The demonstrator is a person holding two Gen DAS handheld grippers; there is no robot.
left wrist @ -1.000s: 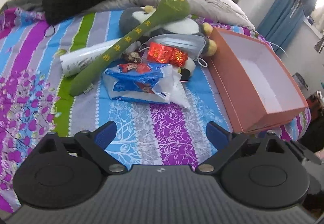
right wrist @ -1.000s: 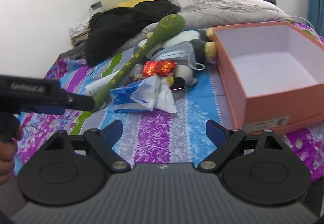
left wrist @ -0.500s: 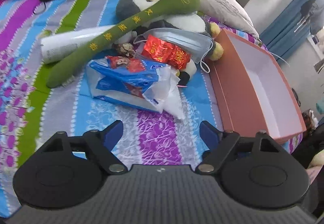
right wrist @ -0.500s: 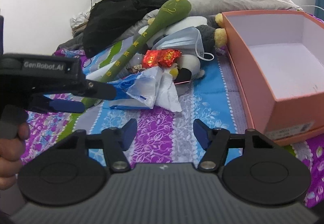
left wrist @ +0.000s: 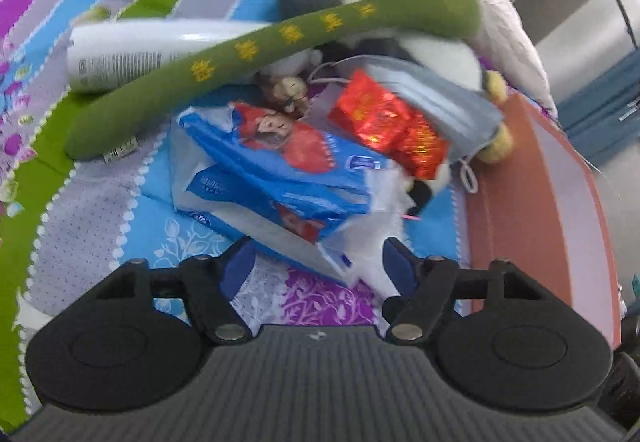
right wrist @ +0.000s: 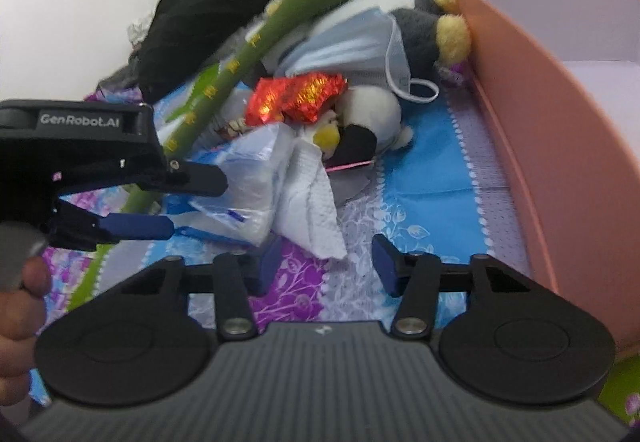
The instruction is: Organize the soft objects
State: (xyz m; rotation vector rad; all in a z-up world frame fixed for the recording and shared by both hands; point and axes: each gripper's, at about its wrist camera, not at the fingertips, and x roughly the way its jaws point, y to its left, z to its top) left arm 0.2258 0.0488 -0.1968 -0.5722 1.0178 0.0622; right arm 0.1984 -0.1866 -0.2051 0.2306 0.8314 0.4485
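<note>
Nothing sorted yet: box (right wrist: 560, 90) at the right of the bed (left wrist: 100, 210) shows only bare floor where visible. Whole heap just beside its wall. Tissue pack (left wrist: 280, 178) nearest, loose tissue (right wrist: 316, 210) spilling from its open end. Behind it, red foil packet (left wrist: 392, 126) under a face mask (left wrist: 440, 94), both lying on a plush penguin (right wrist: 372, 118). Green plush stick (left wrist: 260, 54) slanting across a white bottle (left wrist: 132, 54).

Left claw (left wrist: 316, 262) part spread, jaws closing, the pack's torn end between them but not yet pinched. Right claw (right wrist: 324, 262) also part spread and closing, over the tip of the loose tissue, nothing gripped.

Judged stage: first pick only starting. Left to do: seize the pack, carry it into the box, then every other soft piece.
</note>
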